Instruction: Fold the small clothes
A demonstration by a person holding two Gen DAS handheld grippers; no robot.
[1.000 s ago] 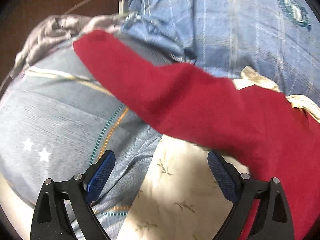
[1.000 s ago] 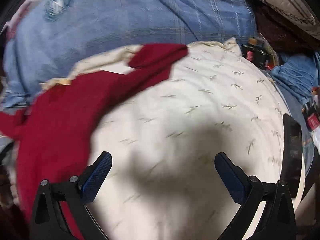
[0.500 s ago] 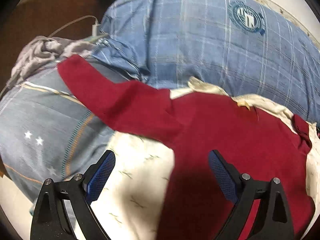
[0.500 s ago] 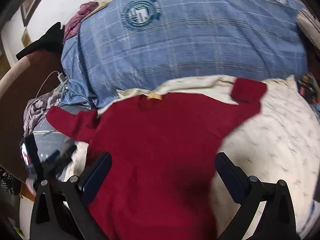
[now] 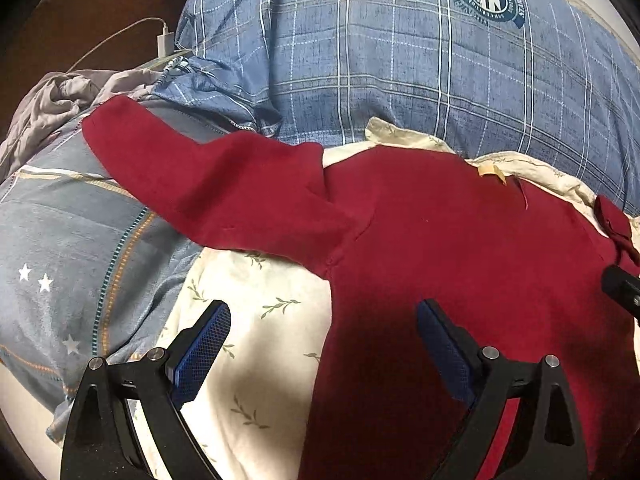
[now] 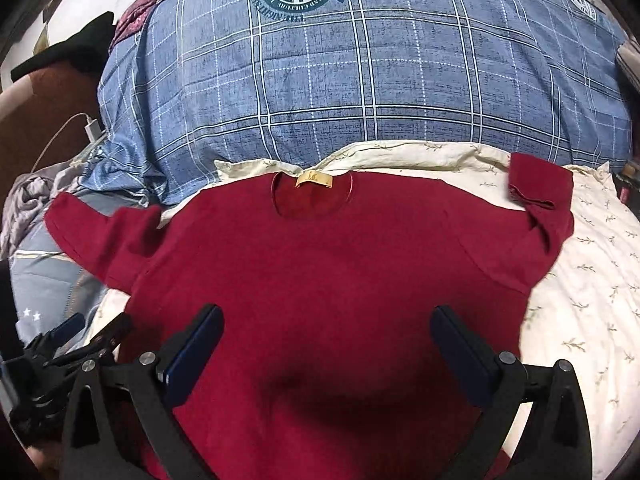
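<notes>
A dark red long-sleeved top point(image 6: 320, 276) lies spread flat on a cream sheet with leaf print point(image 6: 592, 280), collar and yellow label point(image 6: 314, 179) at the far side. Its left sleeve point(image 5: 208, 188) stretches out over a blue-grey cover, and its right sleeve point(image 6: 538, 196) is folded back on itself. My left gripper point(image 5: 322, 344) hovers open over the top's left side, nothing between its fingers. Open too, my right gripper point(image 6: 326, 346) hangs above the middle of the top's body. The left gripper point(image 6: 76, 340) also shows at the lower left of the right wrist view.
A big blue plaid quilt point(image 6: 360, 80) with a round emblem rises behind the top. A blue-grey cover with stars point(image 5: 60, 248) lies to the left, crumpled grey cloth point(image 5: 60, 92) beyond it. A white charger and cable point(image 5: 164, 42) sit by the brown headboard. Small items crowd the right edge point(image 6: 624, 184).
Both views have swung and pulled back so the whole top is now seen. The right gripper moved from over bare sheet to above the top's body. Both stayed open.
</notes>
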